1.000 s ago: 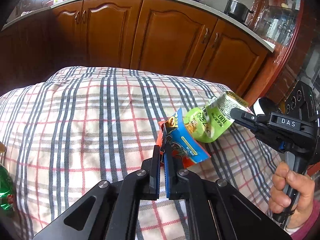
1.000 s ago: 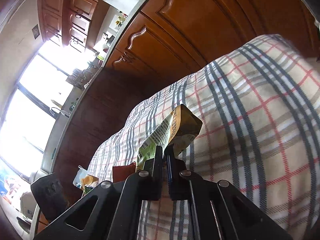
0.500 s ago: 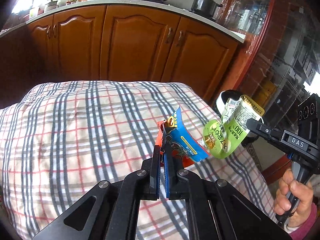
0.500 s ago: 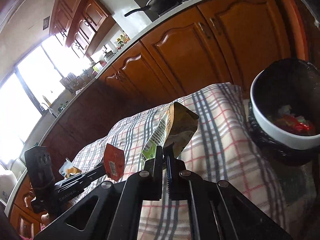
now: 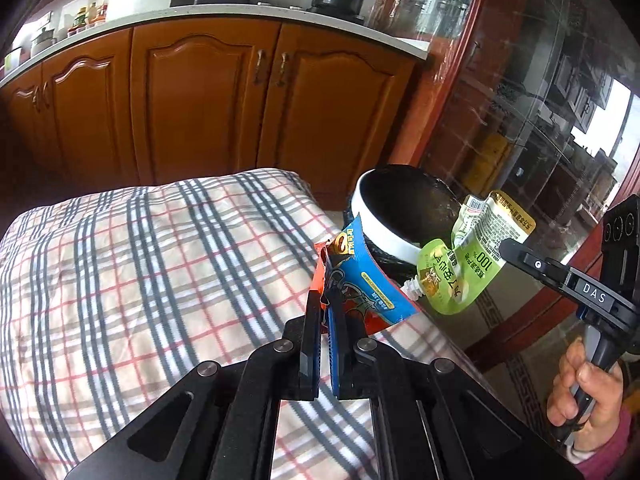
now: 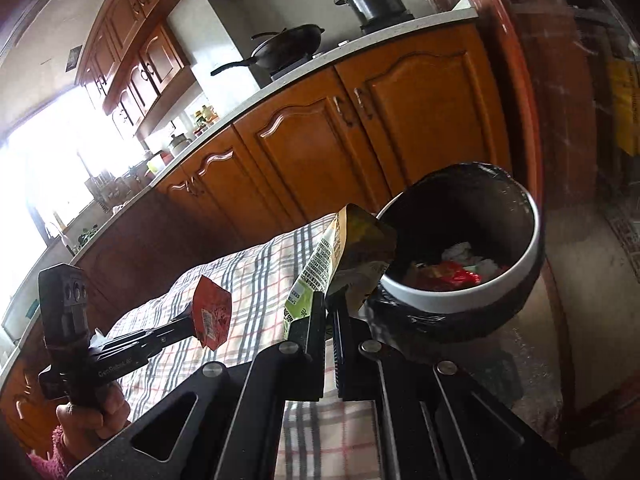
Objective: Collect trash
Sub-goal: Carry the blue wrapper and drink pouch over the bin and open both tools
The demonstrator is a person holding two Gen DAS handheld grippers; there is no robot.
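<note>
Wooden kitchen cabinets point(image 5: 208, 100), white countertop point(image 5: 224, 14), bright window point(image 6: 48, 160), plaid-covered table point(image 5: 140, 272)

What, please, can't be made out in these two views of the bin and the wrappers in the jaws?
- Trash bin: in the left wrist view its contents are hidden by the near rim.
- Green pouch: its front is turned away in the right wrist view.
- Blue wrapper: its lower part is hidden between the left gripper jaws; its small print is too small to read.
</note>
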